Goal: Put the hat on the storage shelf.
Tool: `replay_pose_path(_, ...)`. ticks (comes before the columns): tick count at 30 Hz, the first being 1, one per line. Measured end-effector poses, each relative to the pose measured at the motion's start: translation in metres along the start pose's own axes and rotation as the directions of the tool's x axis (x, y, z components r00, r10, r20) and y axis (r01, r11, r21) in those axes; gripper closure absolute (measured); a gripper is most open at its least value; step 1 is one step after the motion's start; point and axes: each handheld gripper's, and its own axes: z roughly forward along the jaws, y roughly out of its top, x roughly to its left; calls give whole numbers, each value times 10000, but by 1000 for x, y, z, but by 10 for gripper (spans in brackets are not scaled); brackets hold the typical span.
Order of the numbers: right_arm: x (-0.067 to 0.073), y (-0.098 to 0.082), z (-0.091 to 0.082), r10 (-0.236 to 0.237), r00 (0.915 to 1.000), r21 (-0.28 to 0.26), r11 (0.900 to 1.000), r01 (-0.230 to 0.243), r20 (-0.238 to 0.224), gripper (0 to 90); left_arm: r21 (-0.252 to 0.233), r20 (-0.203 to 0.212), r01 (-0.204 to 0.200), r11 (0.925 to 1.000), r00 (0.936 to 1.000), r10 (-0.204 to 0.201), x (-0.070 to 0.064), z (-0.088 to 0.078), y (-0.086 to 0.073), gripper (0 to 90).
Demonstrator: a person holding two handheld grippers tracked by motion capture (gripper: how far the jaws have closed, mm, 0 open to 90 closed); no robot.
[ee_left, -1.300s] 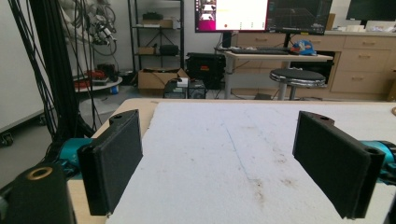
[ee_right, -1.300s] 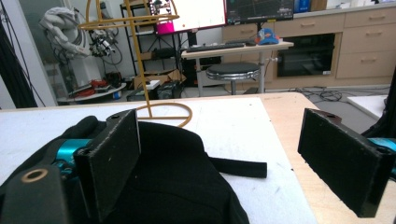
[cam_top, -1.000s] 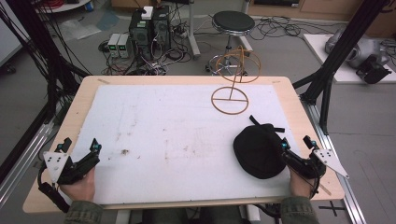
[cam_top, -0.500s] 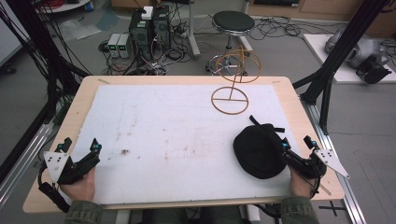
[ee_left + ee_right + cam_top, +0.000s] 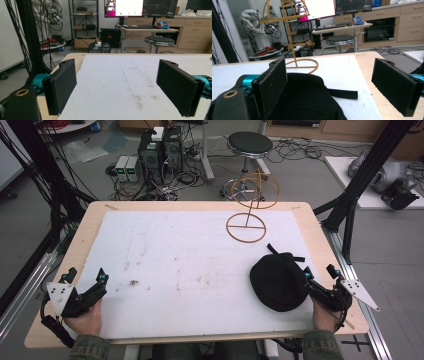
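Cap (image 5: 277,281) before us, black, rounded, strap toward the table's (image 5: 175,250) far edge; our jaws all apart.

table (image 5: 320,230): pale wood rim, smooth and matt
white sheet (image 5: 190,250): matt, slightly rough, foam-like; brown stains and scuffs
cap (image 5: 278,281): black cloth, soft, matt, with a cloth strap
wire stand (image 5: 247,222): thin mustard-coloured rod, looks like coated metal, smooth
left gripper (image 5: 117,87): black plastic jaws with matt, finely textured pads; teal parts behind
right gripper (image 5: 332,87): same matt black plastic
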Motion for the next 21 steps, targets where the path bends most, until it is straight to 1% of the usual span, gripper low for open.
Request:
replay_pose_path(1,0,2,0,-34,10000,-19,10000,34,-78,121,9,10,3,10000,10000,-3,0,0,0,166)
replay_pose_path(2,3,5,0,-9,9997,78,10000,11,-239,122,7,15,3,10000,10000,-3,0,0,0,167)
replay_pose_path(4,4,6,0,-28,9996,96,9999,30,-287,122,-25,8,15,10000,10000,-15,0,0,0,167)
replay_pose_path(6,7,9,1,-215,9988,126,9997,220,-451,122,-2,-6,-1,10000,10000,1,1,0,0,168)
replay_pose_path(7,11,10,3,-516,9963,182,9984,530,-686,122,-14,2,8,10000,10000,-8,1,0,0,168)
replay_pose_path(8,11,10,3,-516,9963,182,9984,530,-686,122,-12,-2,21,10000,10000,-21,1,0,0,168)
replay_pose_path(10,15,11,4,-590,9944,326,9975,621,-871,122,-13,10,-8,10000,10000,8,1,1,0,168)
replay_pose_path(11,19,12,6,-811,9911,439,9953,861,-1052,123,-8,12,-5,10000,10000,5,1,1,0,168)
replay_pose_path(13,20,13,7,-880,9907,490,9944,935,-1040,123,12,41,19,10000,10000,-19,1,1,0,168)
replay_pose_path(14,24,14,8,-1006,9875,544,9927,1078,-1216,123,10,45,6,10000,10000,-6,1,1,0,169)
replay_pose_path(16,26,15,8,-1006,9873,578,9924,1083,-1226,123,14,47,7,10000,10000,-7,1,1,0,169)
replay_pose_path(17,27,15,9,-1076,9852,611,9913,1165,-1332,123,25,58,6,10000,10000,-7,2,2,-1,169)
replay_pose_path(18,31,16,10,-1180,9811,681,9892,1296,-1533,123,44,50,-13,10000,10000,13,2,1,-1,169)
replay_pose_path(19,33,16,10,-1233,9789,732,9879,1366,-1628,123,40,47,-10,10000,10000,10,2,2,-1,169)
replay_pose_path(20,33,16,10,-1233,9789,732,9879,1366,-1628,123,33,49,-9,10000,10000,9,2,2,-1,169)
replay_pose_path(21,34,16,11,-1333,9759,738,9863,1478,-1725,123,42,52,-16,10000,10000,15,2,2,-1,169)
